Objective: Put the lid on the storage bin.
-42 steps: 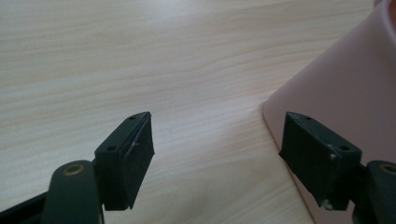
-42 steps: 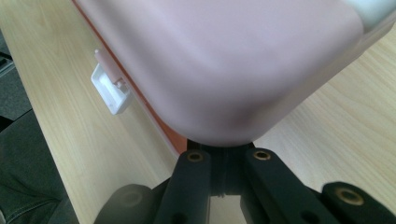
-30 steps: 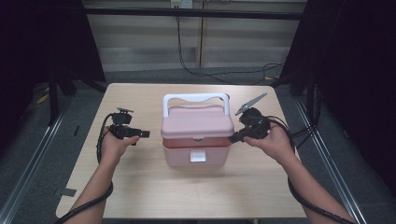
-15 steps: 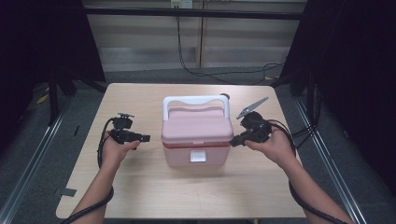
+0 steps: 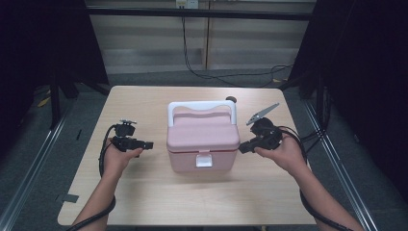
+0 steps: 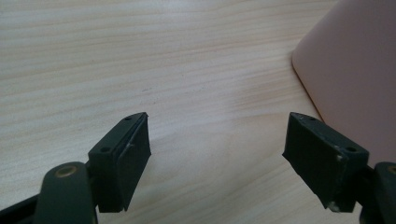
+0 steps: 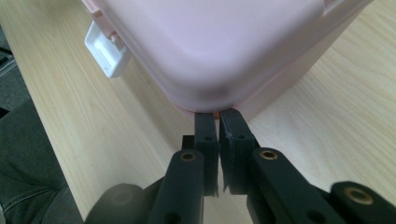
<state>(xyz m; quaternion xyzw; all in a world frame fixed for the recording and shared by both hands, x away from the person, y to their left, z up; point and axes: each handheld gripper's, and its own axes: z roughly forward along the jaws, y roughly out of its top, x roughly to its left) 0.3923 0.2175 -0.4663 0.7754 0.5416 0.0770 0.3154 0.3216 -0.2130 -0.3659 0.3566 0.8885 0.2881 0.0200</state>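
left gripper (image 5: 148,144) — jaws wide apart, nothing between, left of pink box (image 5: 202,139) | right gripper (image 5: 242,147) — jaws together, tips at box's right corner | table (image 5: 144,103)

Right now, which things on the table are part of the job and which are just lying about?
In the job:
- pink box, with white handle and white latch
- right gripper, jaws shut, tips at the box's corner edge
- left gripper, jaws open, nothing between them, apart from the box

Lying about:
- small dark round thing behind the box on the table
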